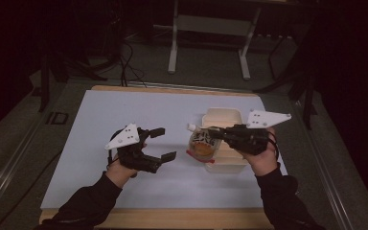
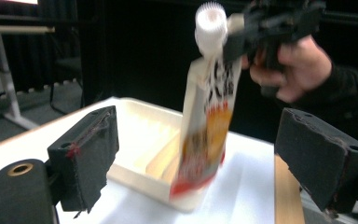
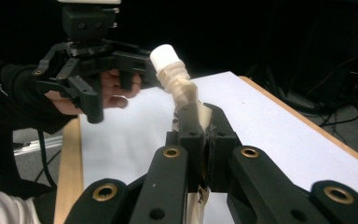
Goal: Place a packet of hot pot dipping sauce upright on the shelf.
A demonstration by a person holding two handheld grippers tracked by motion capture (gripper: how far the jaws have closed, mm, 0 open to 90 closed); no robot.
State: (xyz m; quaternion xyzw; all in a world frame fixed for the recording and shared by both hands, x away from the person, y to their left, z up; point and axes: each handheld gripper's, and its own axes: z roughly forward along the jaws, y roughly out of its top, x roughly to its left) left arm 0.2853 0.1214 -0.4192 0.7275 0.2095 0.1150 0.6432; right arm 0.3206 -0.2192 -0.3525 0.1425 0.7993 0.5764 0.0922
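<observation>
- The right gripper point(image 1: 216, 133), a black two-jaw tool with a white three-cornered plate on top, has its jaws pressed onto the upper part of a soft spouted pouch point(image 1: 202, 142), cream with dark lettering, an orange picture and a red bottom edge.
- In the right gripper view, the two black jaws meet around the pouch's neck point(image 3: 192, 103); its ribbed spout and white screw cap point(image 3: 163, 57) stick out just beyond the fingertips, tilted to the left.
- The pouch point(image 2: 207, 119) hangs below the pinching jaws, its body roughly upright and slightly blurred, its red bottom edge point(image 2: 193, 183) low over the near rim of the tray.
- The shallow cream rectangular plastic tray point(image 1: 222, 116) lies under and behind the pouch, on the pale blue-white mat point(image 1: 124, 108) that covers the wooden table point(image 1: 172, 218).
- The left gripper point(image 1: 162, 143), black with the same white plate, has its jaws spread wide and holds nothing; it is well apart from the pouch, to the side of it.
- In the left gripper view, its two foam-faced black pads point(image 2: 87, 151) stand far apart, with the pouch and tray seen between them, farther off.
- Each hand point(image 1: 263, 160) grips its tool from below, in dark sleeves point(image 1: 92, 203).
</observation>
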